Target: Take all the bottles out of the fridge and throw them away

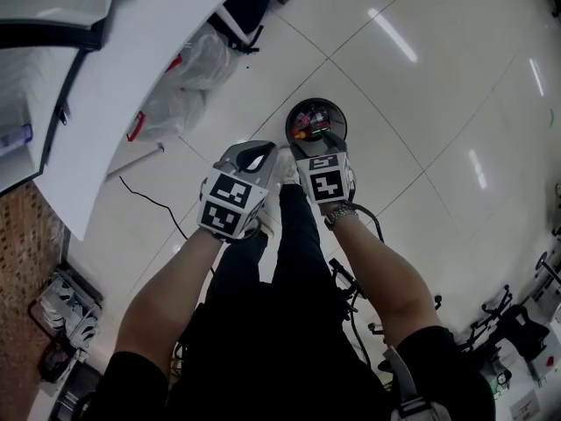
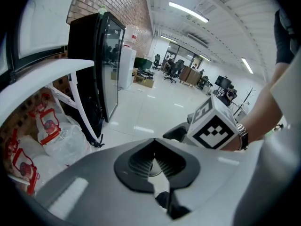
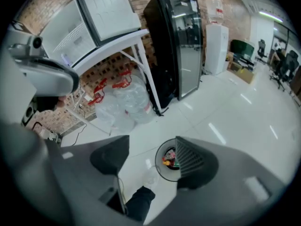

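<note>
The right gripper hangs over the round bin, its 2 jaws wide apart and empty. Just left, the left gripper has its jaws pressed together on nothing. Colourful items lie in the bin. The black fridge stands far off by the brick wall.

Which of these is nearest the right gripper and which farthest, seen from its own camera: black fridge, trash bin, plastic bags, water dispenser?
1. Trash bin, directly below the open right gripper.
2. Plastic bags, left, under the table.
3. Black fridge, farther back, upright.
4. Water dispenser, beyond the fridge, to its right.
</note>
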A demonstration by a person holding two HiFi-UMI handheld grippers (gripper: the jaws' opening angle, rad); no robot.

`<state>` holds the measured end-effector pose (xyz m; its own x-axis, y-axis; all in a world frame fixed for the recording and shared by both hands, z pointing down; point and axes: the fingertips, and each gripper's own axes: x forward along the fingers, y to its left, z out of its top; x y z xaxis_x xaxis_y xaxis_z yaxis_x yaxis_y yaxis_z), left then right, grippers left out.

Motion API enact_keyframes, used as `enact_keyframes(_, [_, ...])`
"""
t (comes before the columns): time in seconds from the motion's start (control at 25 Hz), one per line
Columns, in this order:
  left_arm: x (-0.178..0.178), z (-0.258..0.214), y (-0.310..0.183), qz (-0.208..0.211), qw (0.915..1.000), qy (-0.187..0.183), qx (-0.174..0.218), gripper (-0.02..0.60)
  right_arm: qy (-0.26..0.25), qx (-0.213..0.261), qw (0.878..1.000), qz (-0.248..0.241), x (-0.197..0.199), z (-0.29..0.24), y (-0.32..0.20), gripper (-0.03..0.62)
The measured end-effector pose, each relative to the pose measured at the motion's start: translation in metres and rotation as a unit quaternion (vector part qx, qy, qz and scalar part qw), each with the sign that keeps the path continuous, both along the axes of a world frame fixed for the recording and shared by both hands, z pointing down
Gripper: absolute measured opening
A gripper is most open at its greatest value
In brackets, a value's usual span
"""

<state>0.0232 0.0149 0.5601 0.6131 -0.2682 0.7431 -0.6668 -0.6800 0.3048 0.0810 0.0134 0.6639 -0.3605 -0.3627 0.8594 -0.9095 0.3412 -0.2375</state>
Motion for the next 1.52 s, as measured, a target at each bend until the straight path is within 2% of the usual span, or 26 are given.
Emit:
enact_keyframes(0.32, [-0.037, -0.050, -0.026, -0.070, 0.9961, -0.006, 0.053, 0.003, -0.026, 0.069, 0.996, -0.054, -0.031, -0.075, -0.030, 0.308])
enact_keyframes(0.56, [-0.080, -0.104, -0.034, -0.144, 0.9851, -0.004, 0.094, 0.003, -0.049, 0.123, 0.984, -0.120, -0.074, -0.138, -0.041, 0.290])
enact_keyframes(0.76, [-0.136, -0.155, -0.039, -0.241, 0.9586, -0.001, 0.152, 0.003, -0.067, 0.180, 0.961, -0.200, -0.125, -0.189, -0.058, 0.279])
enact_keyframes(1.0, [-0.224, -0.198, -0.025, -0.316, 0.9283, -0.006, 0.196, 0.003, -0.082, 0.224, 0.931, -0.278, -0.213, -0.239, -0.053, 0.279])
enact_keyframes(1.2, [-0.293, -0.221, -0.004, -0.365, 0.9054, -0.012, 0.216, 0.003, -0.091, 0.251, 0.906, -0.327, -0.287, -0.270, -0.046, 0.279])
enact_keyframes(1.52, [-0.381, -0.236, 0.021, -0.419, 0.8782, -0.020, 0.230, 0.003, -0.106, 0.280, 0.874, -0.384, -0.397, -0.305, -0.042, 0.279])
